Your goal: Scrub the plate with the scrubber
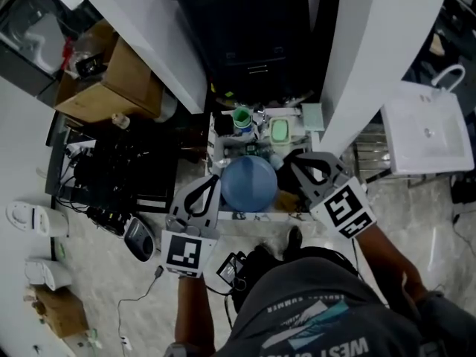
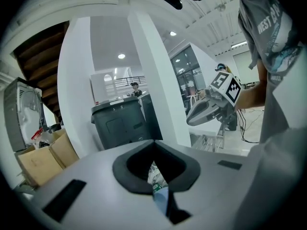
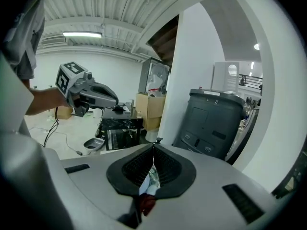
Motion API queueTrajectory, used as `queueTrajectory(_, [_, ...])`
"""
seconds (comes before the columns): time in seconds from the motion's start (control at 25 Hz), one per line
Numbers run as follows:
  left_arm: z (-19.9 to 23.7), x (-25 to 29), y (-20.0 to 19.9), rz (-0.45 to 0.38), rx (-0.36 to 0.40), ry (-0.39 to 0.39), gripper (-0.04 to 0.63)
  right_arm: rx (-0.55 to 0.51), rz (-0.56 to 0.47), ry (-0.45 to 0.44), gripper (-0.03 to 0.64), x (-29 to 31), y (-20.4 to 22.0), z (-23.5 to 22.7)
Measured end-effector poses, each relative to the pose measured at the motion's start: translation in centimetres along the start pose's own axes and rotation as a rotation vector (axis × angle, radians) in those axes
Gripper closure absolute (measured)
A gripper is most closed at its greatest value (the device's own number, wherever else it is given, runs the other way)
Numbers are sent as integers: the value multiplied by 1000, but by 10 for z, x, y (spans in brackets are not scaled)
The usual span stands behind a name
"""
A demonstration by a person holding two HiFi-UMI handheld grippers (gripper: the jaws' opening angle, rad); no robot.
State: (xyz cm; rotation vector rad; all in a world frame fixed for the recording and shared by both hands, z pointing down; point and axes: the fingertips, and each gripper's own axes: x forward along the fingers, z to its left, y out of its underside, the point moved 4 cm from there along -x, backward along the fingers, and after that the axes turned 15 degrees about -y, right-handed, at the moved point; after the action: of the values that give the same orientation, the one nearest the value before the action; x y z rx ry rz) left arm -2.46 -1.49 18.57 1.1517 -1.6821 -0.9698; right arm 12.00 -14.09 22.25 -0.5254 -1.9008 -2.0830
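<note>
In the head view a round blue plate [image 1: 249,184] lies on a small cluttered table [image 1: 256,216]. A pale green pad [image 1: 280,131], possibly the scrubber, rests in a white dish behind it, next to a green cup [image 1: 242,117]. My left gripper [image 1: 213,180] hovers at the plate's left edge, and my right gripper [image 1: 292,160] at its right edge. Both are shut and hold nothing. In the left gripper view the jaws [image 2: 153,143] meet at the tips, with a sliver of blue plate below. The right gripper's [image 3: 153,146] ribbed pads are pressed together.
A dark grey bin [image 1: 245,36] stands behind the table between two white pillars [image 1: 160,28]. A cardboard box [image 1: 111,80] and a black rack [image 1: 126,169] with cables stand at left. A white sink [image 1: 428,129] is at right. My legs are close to the table's front.
</note>
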Motion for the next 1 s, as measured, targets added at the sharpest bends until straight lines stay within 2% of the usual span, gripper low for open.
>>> queueTrajectory(0.16, [7,9,8,20,-15,-23,592,18,13,-17,586,13,6,-10])
queueTrajectory(0.64, [44,49,52,64,-67,-13,592,87,76,-22,584,85,21,-31])
queueTrajectory(1.0, [68,72,110,137,-115,5,592,150,172,-24,584,154,74,-48])
